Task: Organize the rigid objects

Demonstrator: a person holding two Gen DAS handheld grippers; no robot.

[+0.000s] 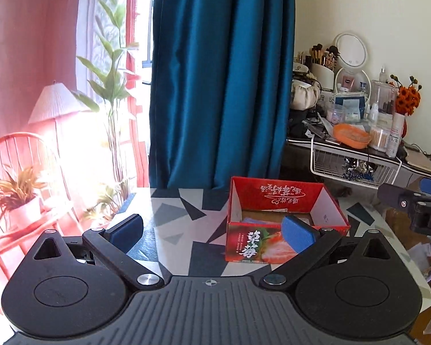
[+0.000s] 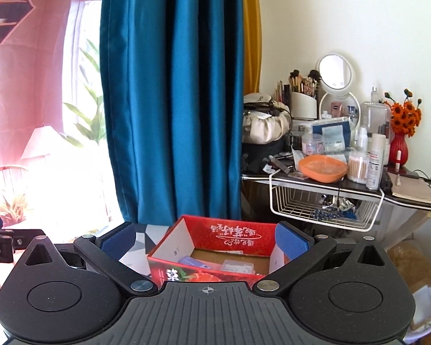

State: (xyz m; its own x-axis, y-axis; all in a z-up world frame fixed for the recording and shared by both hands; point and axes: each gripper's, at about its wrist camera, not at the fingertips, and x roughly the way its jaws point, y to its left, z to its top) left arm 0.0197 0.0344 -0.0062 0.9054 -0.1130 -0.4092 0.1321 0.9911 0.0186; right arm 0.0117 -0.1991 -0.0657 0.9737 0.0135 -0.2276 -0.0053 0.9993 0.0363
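Two grippers spread wide, empty, left gripper (image 1: 212,234), right gripper (image 2: 205,243)

Box (image 1: 284,224) on table (image 1: 181,218), curtain (image 1: 221,80) behind, dresser (image 2: 330,181) right.

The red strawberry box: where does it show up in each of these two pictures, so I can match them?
Left wrist view: the red strawberry box sits right of centre on the patterned table, behind the right fingertip.
Right wrist view: the box is low and central, between the open fingers.
Shared landmark: the blue curtain hangs behind the box in both.
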